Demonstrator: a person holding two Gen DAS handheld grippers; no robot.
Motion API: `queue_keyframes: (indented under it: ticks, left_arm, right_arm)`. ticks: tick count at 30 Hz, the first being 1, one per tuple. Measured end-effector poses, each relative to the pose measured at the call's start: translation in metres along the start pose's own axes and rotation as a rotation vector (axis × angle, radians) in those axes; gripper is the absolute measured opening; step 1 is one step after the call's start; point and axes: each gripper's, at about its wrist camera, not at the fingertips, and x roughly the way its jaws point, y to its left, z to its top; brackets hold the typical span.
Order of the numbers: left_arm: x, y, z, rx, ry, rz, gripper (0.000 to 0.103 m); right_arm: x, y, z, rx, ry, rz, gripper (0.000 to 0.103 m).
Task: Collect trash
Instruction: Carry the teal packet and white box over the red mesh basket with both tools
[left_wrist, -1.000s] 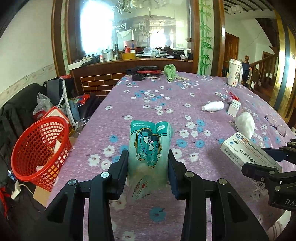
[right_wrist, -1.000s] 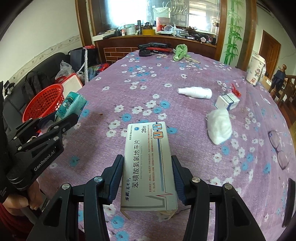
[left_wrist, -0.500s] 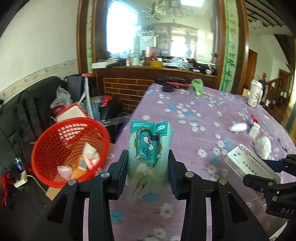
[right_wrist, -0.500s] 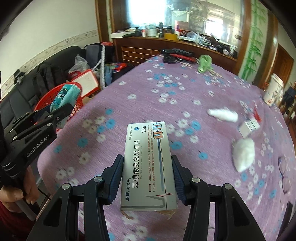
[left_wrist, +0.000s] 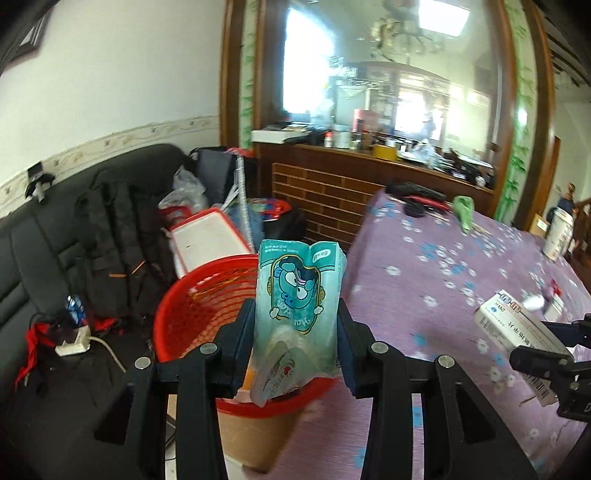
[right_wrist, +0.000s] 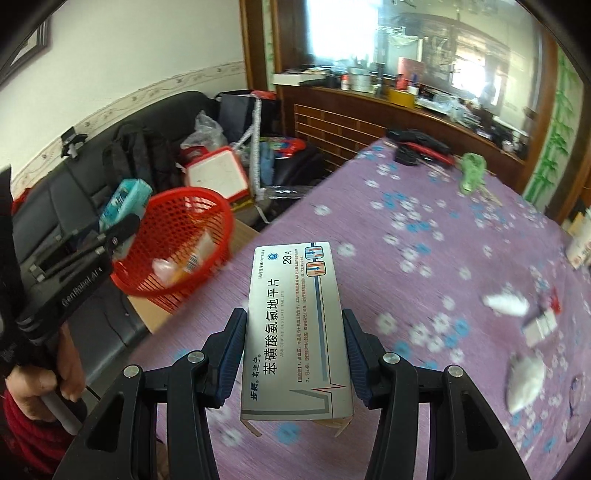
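Note:
My left gripper (left_wrist: 294, 314) is shut on a teal tissue pack (left_wrist: 300, 291) with a cartoon print, held upright over the near rim of the red mesh basket (left_wrist: 192, 314). The basket sits on a cardboard box beside the table and holds a few scraps. In the right wrist view the same pack (right_wrist: 125, 199) and left gripper (right_wrist: 110, 236) hang at the basket's (right_wrist: 184, 236) left edge. My right gripper (right_wrist: 293, 332) is shut on a white medicine box (right_wrist: 295, 325) above the purple flowered tablecloth (right_wrist: 406, 258), near the table's left edge.
On the table lie a crumpled white tissue (right_wrist: 524, 380), a small white bottle (right_wrist: 506, 304), a small carton (right_wrist: 541, 326), glasses (right_wrist: 576, 406) and a green cloth (right_wrist: 471, 173). A black sofa (left_wrist: 55, 240) with bags stands behind the basket. A person's hand (right_wrist: 37, 384) grips the left handle.
Both grippers swung left off the table toward the basket, each still holding its item. The tissue pack went from over the tablecloth to over the basket's rim.

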Motion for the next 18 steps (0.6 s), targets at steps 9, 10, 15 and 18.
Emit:
queue_keyframes:
  ticks: [9,10,15,18]
  left_arm:
    - [0.024,0.049,-0.003,-0.068,0.062,0.041,0.039]
    - [0.026,0.052,-0.004,-0.070,0.067,0.044,0.040]
    - [0.031,0.057,-0.006,-0.074,0.078,0.057,0.040]
    - [0.034,0.062,-0.003,-0.077,0.082,0.069,0.040]
  right_arm:
    - [0.042,0.036,0.048,0.024,0.042,0.157,0.055]
    - [0.047,0.040,0.052,0.024,0.044,0.169,0.055]
    - [0.070,0.053,0.068,0.033,0.067,0.215,0.055]
    - [0.084,0.062,0.078,0.032,0.076,0.230,0.055]
